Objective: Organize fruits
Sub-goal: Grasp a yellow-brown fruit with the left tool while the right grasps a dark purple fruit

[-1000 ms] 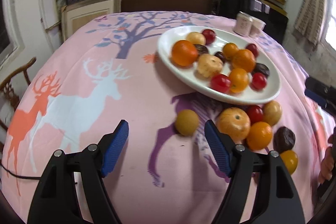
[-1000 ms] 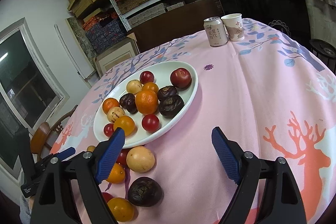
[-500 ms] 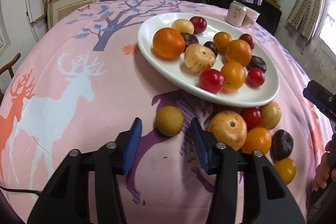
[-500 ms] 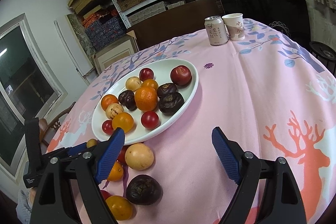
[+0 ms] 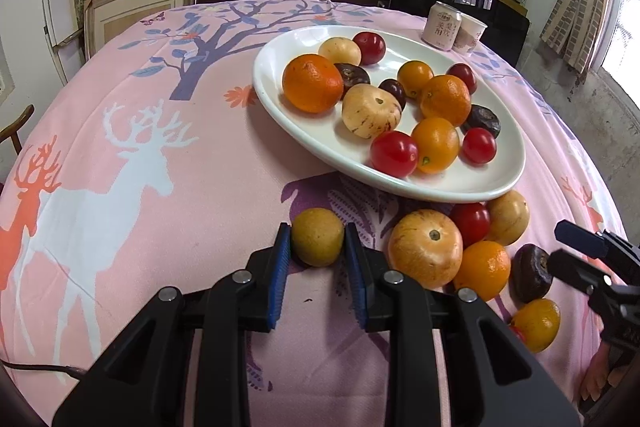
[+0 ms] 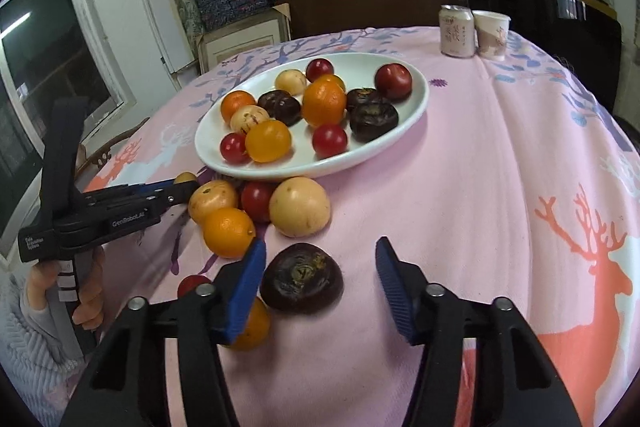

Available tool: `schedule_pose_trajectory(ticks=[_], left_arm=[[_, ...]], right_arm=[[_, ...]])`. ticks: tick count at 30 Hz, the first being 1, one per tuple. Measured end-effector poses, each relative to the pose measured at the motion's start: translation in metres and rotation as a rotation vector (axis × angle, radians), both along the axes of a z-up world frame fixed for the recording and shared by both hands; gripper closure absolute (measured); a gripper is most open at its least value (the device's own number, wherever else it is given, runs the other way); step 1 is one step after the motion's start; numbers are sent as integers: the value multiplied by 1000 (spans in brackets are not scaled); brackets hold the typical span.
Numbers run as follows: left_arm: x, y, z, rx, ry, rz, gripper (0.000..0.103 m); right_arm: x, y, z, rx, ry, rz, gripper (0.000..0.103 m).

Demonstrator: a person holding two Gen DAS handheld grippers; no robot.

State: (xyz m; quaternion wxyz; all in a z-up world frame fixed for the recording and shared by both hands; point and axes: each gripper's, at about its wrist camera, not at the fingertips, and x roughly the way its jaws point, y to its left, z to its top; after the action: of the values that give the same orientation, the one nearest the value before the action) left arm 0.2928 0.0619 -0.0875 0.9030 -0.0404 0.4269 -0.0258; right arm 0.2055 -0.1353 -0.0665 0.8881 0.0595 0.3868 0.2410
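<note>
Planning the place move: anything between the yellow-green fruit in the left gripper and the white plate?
Nothing visible. The left gripper is shut on the yellow-green fruit; only bare tablecloth lies between it and the white plate's near rim. The loose fruit cluster sits off to the right.

Yellow-brown fruit on cloth beside white plate

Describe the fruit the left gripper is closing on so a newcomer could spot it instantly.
Find the white oval plate on the pink deer tablecloth, then look just off its near rim. Left of the loose fruit pile, one small olive-yellow round fruit sits alone between the left gripper and its blue pads. It is dull and greenish, unlike its orange and red neighbours.
</note>
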Motion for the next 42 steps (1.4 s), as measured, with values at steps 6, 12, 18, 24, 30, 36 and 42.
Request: schedule_pose_trajectory(ticks=[6,12,18,24,30,36,42], left_arm=[[0,1,0,5,3,0,77],[0,1,-1,5,9,0,77],[0,0,-2,11,9,-2,77],[-5,0,4,33,-28,19,77],[-7,-2,33,38,-131,39,77],[-5,0,39,20,-154,27,77],[-9,3,37,-3,-149,12,77]], right_arm=[[0,4,-8,14,51,45,55],[5,1,-17,105,136,88,54],[0,11,-15,73,123,117,63],[-4,7,-8,93,88,99,69],[3,-7,10,118,43,37,87],[12,-2,2,84,66,44,97],[5,-1,-1,134,80,105,55]])
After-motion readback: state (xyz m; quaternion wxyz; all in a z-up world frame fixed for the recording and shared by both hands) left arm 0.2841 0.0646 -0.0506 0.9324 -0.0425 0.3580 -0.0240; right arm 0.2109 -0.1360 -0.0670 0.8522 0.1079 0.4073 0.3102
